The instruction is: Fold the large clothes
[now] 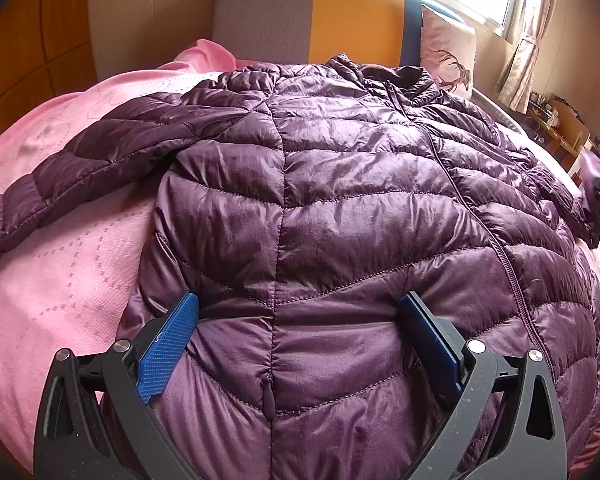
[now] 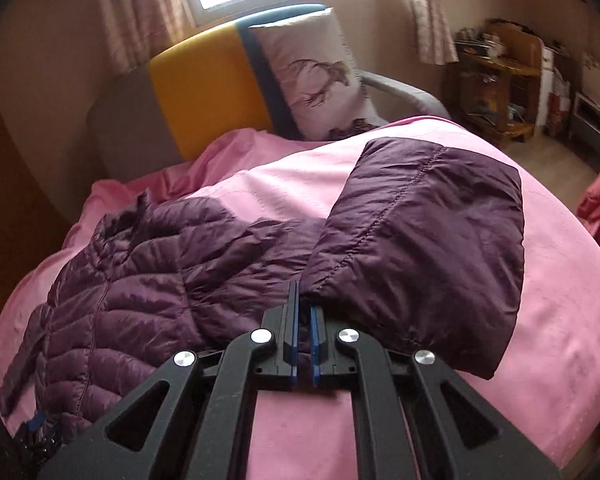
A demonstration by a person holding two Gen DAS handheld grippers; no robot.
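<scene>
The purple quilted jacket (image 1: 340, 200) lies spread front-up on the pink bedspread (image 1: 60, 260), its hem toward the near edge of the bed and its collar toward the far headboard. The left gripper (image 1: 300, 308) stands with its jaws spread wide over the lower part of the jacket, both blue pads (image 1: 168, 344) pressing down on the puffy fabric near the hem, with a pocket zipper pull (image 1: 269, 396) lying between them; nothing is pinched. The right gripper (image 2: 304, 300) has its jaws pressed together on the edge of the jacket's right sleeve (image 2: 420, 248), which hangs from the fingertips as a broad dark flap raised above the bedspread, its cuff end toward the far side. In the left wrist view the other sleeve (image 1: 80, 168) stretches out to the left across the bedspread. Beyond the jacket stands a headboard (image 1: 320, 16) in grey, orange and blue panels, with a white printed pillow (image 2: 316, 76) leaning against it on the right, and a bright window with curtains (image 2: 432, 8) behind. Wooden shelves (image 2: 496, 80) crowded with small items stand far right on the floor. The lifted sleeve hides part of the bedspread behind it. The jacket is glossy, stitched in chevron bands, with a centre zipper (image 1: 480, 200) closed up to the collar.
</scene>
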